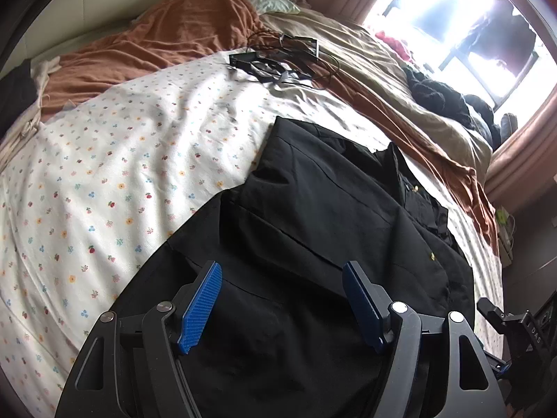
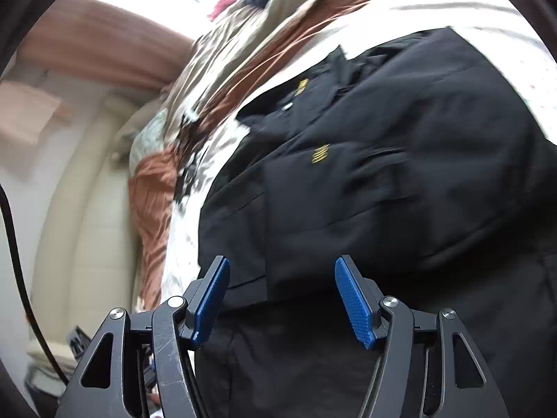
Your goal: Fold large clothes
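A large black jacket (image 1: 323, 209) with small gold buttons lies partly folded on a flowered white bedsheet (image 1: 115, 160). My left gripper (image 1: 282, 271) is open above the jacket's near part, with nothing between its blue pads. In the blurred right wrist view the same jacket (image 2: 400, 174) fills the middle and right. My right gripper (image 2: 282, 271) is open over the jacket's lower edge and holds nothing. Part of the right gripper's black body (image 1: 504, 320) shows at the right edge of the left wrist view.
A rust-orange blanket (image 1: 167, 35) and a beige duvet (image 1: 400, 87) lie at the far side of the bed. Black cables and a dark device (image 1: 278, 59) rest on the sheet. Dark clothes (image 1: 445, 97) are piled by the bright window (image 1: 463, 10).
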`<control>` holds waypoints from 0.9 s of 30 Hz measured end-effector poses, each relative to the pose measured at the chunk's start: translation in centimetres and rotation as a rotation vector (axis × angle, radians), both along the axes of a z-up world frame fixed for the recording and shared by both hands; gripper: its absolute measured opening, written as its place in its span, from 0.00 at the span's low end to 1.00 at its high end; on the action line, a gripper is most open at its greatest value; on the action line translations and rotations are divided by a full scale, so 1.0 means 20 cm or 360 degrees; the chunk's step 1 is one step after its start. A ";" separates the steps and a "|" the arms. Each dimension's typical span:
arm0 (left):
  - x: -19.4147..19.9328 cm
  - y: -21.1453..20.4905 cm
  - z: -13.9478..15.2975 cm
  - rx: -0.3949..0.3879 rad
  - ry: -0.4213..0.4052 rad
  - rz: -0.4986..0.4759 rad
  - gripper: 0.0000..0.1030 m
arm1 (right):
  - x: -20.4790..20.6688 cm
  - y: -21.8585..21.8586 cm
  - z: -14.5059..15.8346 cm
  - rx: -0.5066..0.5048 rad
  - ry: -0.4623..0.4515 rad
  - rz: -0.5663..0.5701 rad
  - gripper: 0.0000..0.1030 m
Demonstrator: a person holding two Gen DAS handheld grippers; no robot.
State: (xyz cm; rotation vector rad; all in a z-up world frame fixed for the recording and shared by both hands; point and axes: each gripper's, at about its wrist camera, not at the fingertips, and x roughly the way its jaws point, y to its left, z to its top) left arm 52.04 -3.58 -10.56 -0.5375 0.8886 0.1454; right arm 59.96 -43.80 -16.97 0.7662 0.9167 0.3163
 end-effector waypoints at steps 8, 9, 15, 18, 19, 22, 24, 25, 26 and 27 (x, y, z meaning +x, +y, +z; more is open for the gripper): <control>0.01 0.02 -0.01 -0.0004 0.0012 0.0007 0.71 | 0.06 -0.14 -0.18 -0.0023 0.0133 -0.0122 0.62; 0.01 0.02 -0.01 -0.0006 0.0013 0.0006 0.71 | 0.07 -0.14 -0.19 -0.0054 0.0150 -0.0127 0.62; 0.02 0.03 -0.03 0.0001 0.0035 0.0010 0.71 | 0.13 -0.07 -0.27 -0.0206 0.0231 -0.0119 0.62; 0.03 0.05 -0.05 -0.0014 0.0051 0.0019 0.71 | 0.15 -0.04 -0.26 -0.0301 0.0196 -0.0122 0.32; 0.02 0.05 -0.05 -0.0024 0.0050 0.0021 0.71 | 0.15 -0.02 -0.25 -0.0330 0.0198 -0.0107 0.31; 0.01 0.07 -0.04 -0.0039 0.0035 0.0031 0.71 | 0.13 -0.02 -0.23 -0.0321 0.0168 -0.0109 0.26; 0.00 0.08 -0.04 -0.0053 0.0028 0.0046 0.71 | 0.12 -0.01 -0.19 -0.0299 0.0123 -0.0096 0.24; 0.00 0.09 -0.04 -0.0064 0.0026 0.0051 0.71 | 0.12 0.00 -0.16 -0.0281 0.0097 -0.0088 0.23; 0.00 0.10 -0.04 -0.0075 0.0023 0.0056 0.71 | 0.11 0.01 -0.13 -0.0270 0.0073 -0.0081 0.23; 0.00 0.10 -0.04 -0.0082 0.0021 0.0063 0.71 | 0.10 0.02 -0.09 -0.0263 0.0041 -0.0072 0.23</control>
